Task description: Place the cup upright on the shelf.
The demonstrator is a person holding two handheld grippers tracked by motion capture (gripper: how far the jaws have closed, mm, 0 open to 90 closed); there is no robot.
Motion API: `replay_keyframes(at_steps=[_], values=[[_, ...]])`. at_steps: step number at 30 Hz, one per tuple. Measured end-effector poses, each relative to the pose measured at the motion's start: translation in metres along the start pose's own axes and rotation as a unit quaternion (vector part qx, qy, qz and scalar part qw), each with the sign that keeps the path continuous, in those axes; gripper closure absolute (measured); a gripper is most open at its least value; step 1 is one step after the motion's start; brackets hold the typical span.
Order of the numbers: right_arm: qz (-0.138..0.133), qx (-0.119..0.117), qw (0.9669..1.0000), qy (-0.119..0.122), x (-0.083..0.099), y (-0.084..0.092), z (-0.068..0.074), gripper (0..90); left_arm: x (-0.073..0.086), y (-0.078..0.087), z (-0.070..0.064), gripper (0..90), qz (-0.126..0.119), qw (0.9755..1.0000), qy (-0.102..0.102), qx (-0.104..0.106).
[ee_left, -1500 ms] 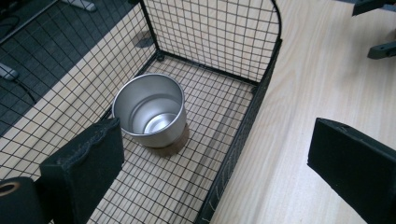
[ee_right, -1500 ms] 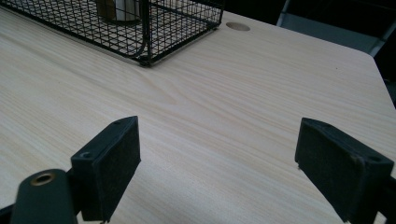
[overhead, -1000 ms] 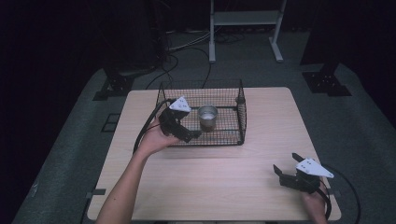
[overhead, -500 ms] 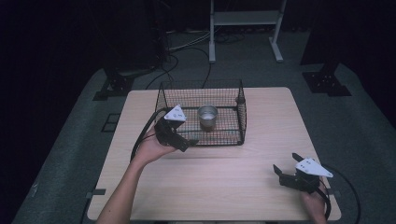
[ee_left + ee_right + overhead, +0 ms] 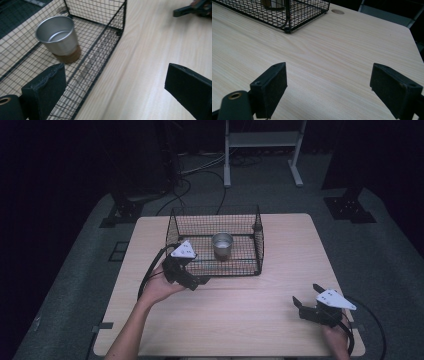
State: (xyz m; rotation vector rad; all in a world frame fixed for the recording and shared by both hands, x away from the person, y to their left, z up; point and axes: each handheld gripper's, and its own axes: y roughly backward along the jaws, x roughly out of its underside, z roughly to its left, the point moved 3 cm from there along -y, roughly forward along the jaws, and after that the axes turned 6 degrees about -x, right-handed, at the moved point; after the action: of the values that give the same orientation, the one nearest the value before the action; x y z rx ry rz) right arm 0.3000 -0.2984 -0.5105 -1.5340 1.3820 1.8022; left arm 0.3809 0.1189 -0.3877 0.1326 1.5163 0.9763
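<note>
- Left gripper (image 5: 196,281) sits wide open and empty at the near left corner of the wire basket (image 5: 260,245), jaws spread with nothing between them
- A second ago it was up over the basket's left wall, close to the cup; now it has backed off toward the person and dropped to the table edge of the basket
- From the left gripper view, one jaw overlaps the basket's mesh floor and the other hangs over bare tabletop (image 5: 150,62), so the front wall runs between them
- Metal cup (image 5: 222,245) stands upright inside the basket, near the middle, on its brown base; nothing is touching it
- That retreat reads as a release: the cup looks placed, and the hand is clearing away
- Right gripper (image 5: 305,304) rests low at the near right of the table, jaws also wide apart and empty, well apart from the basket; it has not budged over the last second
- My call: the placing step looks done, with only the pull-back left to finish
</note>
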Motion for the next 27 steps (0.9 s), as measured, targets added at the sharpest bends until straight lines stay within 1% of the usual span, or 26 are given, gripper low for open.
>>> replay_keyframes(at_steps=[5, 7, 11, 13, 17, 20, 23, 27], values=[[0.001, -0.001, 1.0000, 0.002, 0.000, 0.000, 0.000, 13.5, 0.007, 0.001, -0.002, 2.8, 0.000, 1.0000, 0.003, 0.001], [0.001, -0.001, 1.0000, 0.003, 0.000, 0.000, 0.000, 13.5, 0.010, 0.002, -0.003, 2.8, 0.004, 1.0000, 0.000, -0.001], [0.001, -0.001, 1.0000, 0.003, 0.000, 0.000, 0.000, 13.5, 0.014, 0.004, -0.005, 2.8, -0.001, 1.0000, 0.002, -0.003], [0.001, -0.001, 1.0000, 0.004, 0.000, 0.000, 0.000, 13.5, 0.017, 0.004, -0.005, 2.8, 0.002, 1.0000, 0.002, -0.002], [0.001, 0.000, 1.0000, 0.004, 0.000, 0.000, 0.000, 13.5, 0.022, 0.006, -0.007, 2.8, 0.001, 1.0000, 0.005, -0.006], [0.001, -0.001, 1.0000, 0.004, 0.000, 0.000, 0.000, 13.5, 0.025, 0.008, -0.008, 2.8, 0.001, 1.0000, 0.002, -0.008], [0.001, 0.000, 1.0000, 0.005, 0.000, 0.000, 0.000, 13.4, 0.029, 0.008, -0.008, 2.8, 0.001, 0.9999, 0.004, -0.012], [0.002, 0.000, 1.0000, 0.005, 0.000, 0.000, 0.000, 13.5, 0.034, 0.010, -0.009, 2.8, 0.000, 0.9999, 0.008, -0.011]])
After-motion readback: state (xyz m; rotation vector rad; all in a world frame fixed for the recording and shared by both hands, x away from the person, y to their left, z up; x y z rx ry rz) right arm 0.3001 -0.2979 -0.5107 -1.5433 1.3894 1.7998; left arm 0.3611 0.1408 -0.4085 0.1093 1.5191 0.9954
